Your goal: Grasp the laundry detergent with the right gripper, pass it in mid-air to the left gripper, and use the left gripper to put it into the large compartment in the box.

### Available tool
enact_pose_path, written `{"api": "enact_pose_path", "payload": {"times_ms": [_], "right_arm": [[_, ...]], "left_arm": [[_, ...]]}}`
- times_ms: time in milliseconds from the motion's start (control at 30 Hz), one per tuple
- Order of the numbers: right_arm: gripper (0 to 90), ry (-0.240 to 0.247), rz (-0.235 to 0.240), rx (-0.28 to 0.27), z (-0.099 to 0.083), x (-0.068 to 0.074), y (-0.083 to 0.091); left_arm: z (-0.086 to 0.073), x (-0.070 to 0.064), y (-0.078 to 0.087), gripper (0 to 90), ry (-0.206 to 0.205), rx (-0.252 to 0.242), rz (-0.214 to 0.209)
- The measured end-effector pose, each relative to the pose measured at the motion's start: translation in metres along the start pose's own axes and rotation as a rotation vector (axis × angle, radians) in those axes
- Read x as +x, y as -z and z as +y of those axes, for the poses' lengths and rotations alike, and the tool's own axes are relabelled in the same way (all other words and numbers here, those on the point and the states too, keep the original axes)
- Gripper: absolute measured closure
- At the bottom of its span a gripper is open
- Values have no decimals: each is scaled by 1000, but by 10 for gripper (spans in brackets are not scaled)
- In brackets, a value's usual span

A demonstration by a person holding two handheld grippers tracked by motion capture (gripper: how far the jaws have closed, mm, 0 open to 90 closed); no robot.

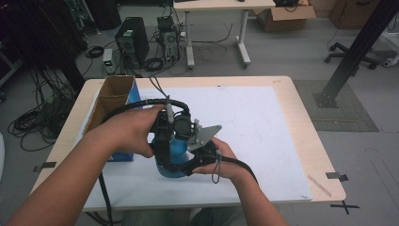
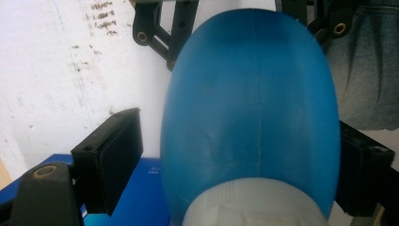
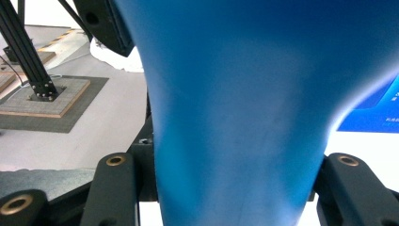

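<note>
Blue bottle gripped from two sides near the table's near edge.

The blue bottle (image 1: 173, 155) was clamped around its body by the right gripper (image 3: 240, 188); the left gripper (image 2: 235, 155) was spread around it, one pad (image 2: 120, 150) apart from it.

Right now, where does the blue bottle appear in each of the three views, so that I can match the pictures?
High view: the blue bottle is low at centre, between the two hands, partly behind the grippers.
Left gripper view: it stands at centre right, with a pale cap at the bottom edge.
Right gripper view: its blue body covers the middle, very close.
Shared landmark: the blue box beside the bottle.
</note>
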State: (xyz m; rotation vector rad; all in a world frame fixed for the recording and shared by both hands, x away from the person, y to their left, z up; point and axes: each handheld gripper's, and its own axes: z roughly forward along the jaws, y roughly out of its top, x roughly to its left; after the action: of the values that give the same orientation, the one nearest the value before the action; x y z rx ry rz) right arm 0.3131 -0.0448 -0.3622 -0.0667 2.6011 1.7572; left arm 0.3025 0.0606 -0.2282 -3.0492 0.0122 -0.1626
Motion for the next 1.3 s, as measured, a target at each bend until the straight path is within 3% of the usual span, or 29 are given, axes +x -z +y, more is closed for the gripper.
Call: {"api": "enact_pose_path", "payload": {"times_ms": [400, 900, 1300], "right_arm": [[447, 7, -5, -5, 0, -1, 0], [448, -6, -2, -7, 0, -1, 0], [448, 0, -7, -7, -2, -1, 1]], "left_arm": [[-1, 0, 0, 212, -10, -6, 11], [0, -1, 0, 372, -24, -20, -16], [0, -2, -2, 385, -25, -17, -12]]}}
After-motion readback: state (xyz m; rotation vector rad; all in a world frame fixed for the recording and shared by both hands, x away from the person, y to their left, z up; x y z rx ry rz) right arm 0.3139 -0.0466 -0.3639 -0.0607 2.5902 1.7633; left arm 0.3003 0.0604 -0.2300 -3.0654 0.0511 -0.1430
